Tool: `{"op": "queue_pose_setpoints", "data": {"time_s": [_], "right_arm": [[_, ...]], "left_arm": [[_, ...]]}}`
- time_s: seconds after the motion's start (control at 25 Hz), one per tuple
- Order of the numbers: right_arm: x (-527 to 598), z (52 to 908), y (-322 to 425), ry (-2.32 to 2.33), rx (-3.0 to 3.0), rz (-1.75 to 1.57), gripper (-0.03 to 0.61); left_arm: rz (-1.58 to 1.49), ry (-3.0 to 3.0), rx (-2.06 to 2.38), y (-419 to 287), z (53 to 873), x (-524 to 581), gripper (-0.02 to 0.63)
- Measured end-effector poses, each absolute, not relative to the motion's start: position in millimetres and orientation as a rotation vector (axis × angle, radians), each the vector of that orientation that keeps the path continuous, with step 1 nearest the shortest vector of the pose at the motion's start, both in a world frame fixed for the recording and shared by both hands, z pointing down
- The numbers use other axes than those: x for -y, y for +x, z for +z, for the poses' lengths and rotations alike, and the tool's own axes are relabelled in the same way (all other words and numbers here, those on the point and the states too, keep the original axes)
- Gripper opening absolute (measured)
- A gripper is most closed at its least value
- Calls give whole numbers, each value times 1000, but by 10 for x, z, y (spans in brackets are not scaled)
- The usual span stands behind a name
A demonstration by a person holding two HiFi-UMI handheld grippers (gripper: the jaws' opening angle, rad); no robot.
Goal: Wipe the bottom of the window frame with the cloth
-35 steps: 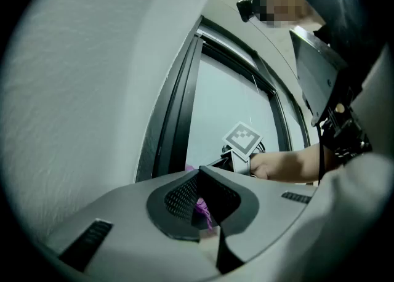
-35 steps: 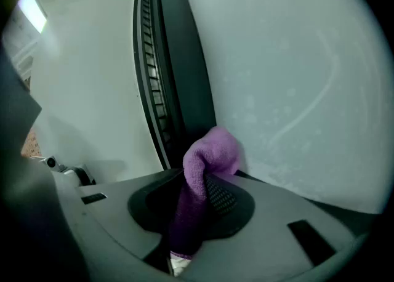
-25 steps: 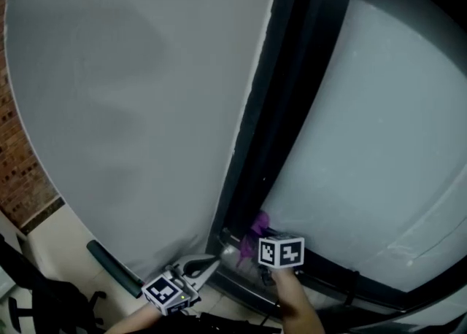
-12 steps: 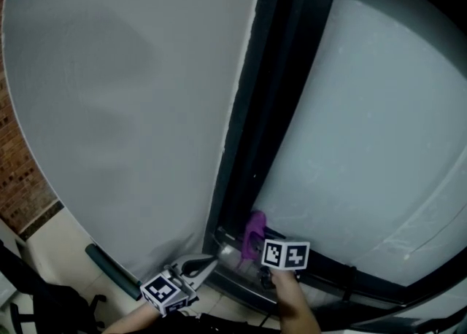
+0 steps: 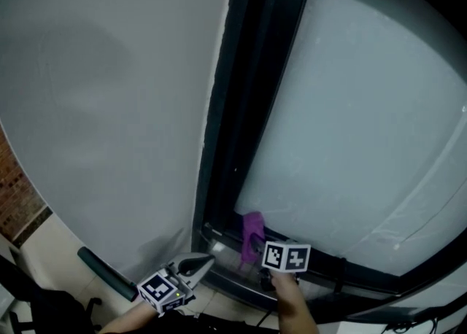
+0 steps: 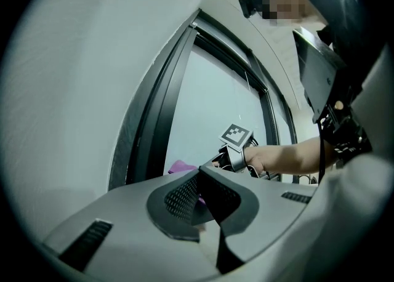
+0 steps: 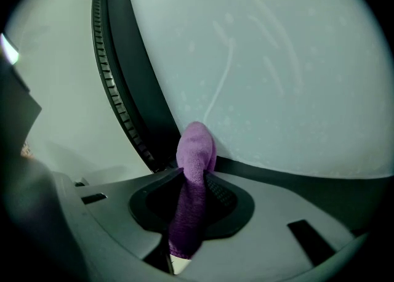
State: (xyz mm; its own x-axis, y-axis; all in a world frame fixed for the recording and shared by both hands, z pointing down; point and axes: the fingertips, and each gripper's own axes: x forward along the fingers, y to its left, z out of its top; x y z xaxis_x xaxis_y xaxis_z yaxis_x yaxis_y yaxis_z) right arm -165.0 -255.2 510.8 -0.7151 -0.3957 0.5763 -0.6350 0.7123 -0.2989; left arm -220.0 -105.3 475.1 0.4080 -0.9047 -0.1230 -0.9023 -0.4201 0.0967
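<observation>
A purple cloth [image 5: 252, 233] stands bunched against the glass just above the dark bottom rail of the window frame [image 5: 365, 273], near its left corner. My right gripper [image 5: 255, 251] is shut on the cloth; in the right gripper view the cloth [image 7: 196, 151] runs up between the jaws of this gripper [image 7: 192, 204] and its top touches the pane over the rail [image 7: 295, 179]. My left gripper [image 5: 201, 260] hovers left of the corner, shut and holding nothing; in its own view its jaws [image 6: 200, 193] meet, with the cloth [image 6: 181, 165] beyond them.
A grey wall [image 5: 109, 106] lies left of the black upright frame post [image 5: 233, 106]; frosted glass [image 5: 365, 121] fills the right. A dark bar [image 5: 106, 273] juts out low on the wall. A bare forearm [image 6: 289, 156] reaches in from the right.
The right gripper has slid the cloth a little to the right along the bottom rail, and more of the cloth shows. The head view has shifted. The left gripper has hardly moved.
</observation>
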Motion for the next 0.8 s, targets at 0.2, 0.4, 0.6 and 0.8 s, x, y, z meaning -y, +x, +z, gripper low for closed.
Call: {"op": "queue_pose_setpoints", "data": {"time_s": [0.2,0.4,0.6,0.8], "right_arm": [[2571,5099,-1489,824,2439,685,87],[2593,5112,-1274,873,2427,697,87],[2622,5109,-1087,915,2429,722,87],[2648,5112,-930,967,2437,760,87]], "left_arm": [[-240,2640,1651,-2095,4755,1087,5],[-233,2647,1631,-2004,4765,1117,5],[-224,2663,1610,-1915,4762,1141,5],[-205,2676,1578,-1849,4779,1151,5]]}}
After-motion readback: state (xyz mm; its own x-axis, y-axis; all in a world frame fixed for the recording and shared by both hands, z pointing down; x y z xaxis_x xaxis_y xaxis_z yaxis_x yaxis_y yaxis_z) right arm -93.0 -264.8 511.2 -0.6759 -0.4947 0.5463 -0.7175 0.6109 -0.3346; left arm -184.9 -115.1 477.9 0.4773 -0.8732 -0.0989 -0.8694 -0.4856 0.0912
